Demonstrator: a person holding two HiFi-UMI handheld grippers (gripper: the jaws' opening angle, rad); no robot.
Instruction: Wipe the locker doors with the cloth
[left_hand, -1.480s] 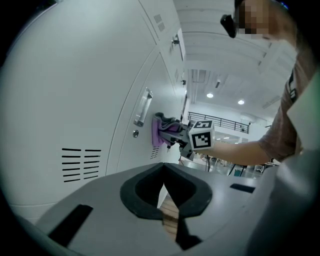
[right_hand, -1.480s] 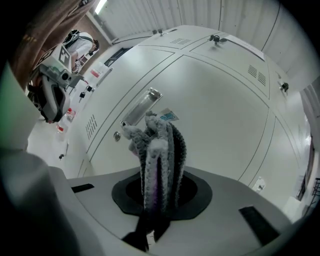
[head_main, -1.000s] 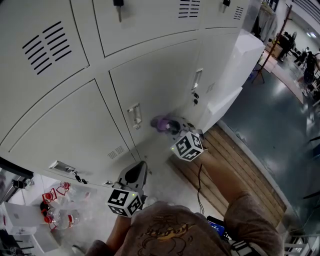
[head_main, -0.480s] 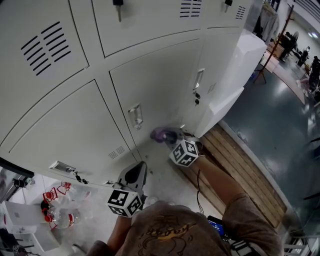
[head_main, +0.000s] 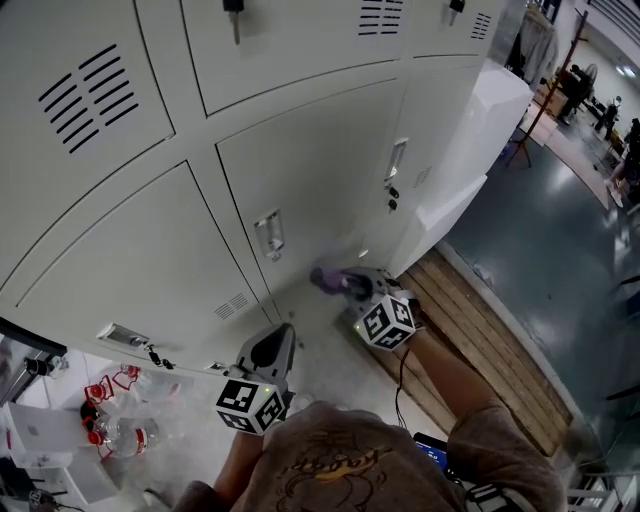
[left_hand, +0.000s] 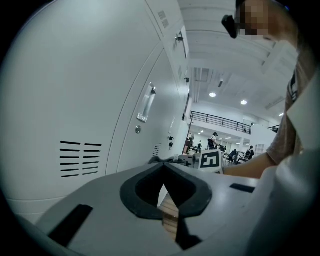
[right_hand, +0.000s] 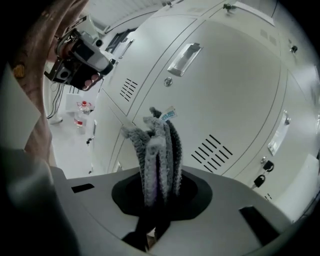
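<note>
The bank of pale grey lockers (head_main: 300, 150) fills most of the head view, and its upper doors run off the top edge. A wooden platform (head_main: 470, 340) lies on the floor beside it, partly covered by the person's arm.

The left hand-held gripper (head_main: 268, 352) hangs low near the locker base. Its own view (left_hand: 165, 192) shows its jaws clenched tip to tip with nothing between them.

The right hand-held gripper (head_main: 350, 283) grasps the cloth (head_main: 328, 278), which from above is only a purple smear low on a door. Whether the cloth presses on the metal I cannot tell.

In the right gripper view, the hand-held gripper (right_hand: 159, 200) pinches the cloth (right_hand: 159, 150). It is a nubbly grey-lilac fabric, bunched into upright folds. A small white label (right_hand: 169, 114) sticks out at its tip, its print too small to read.
</note>
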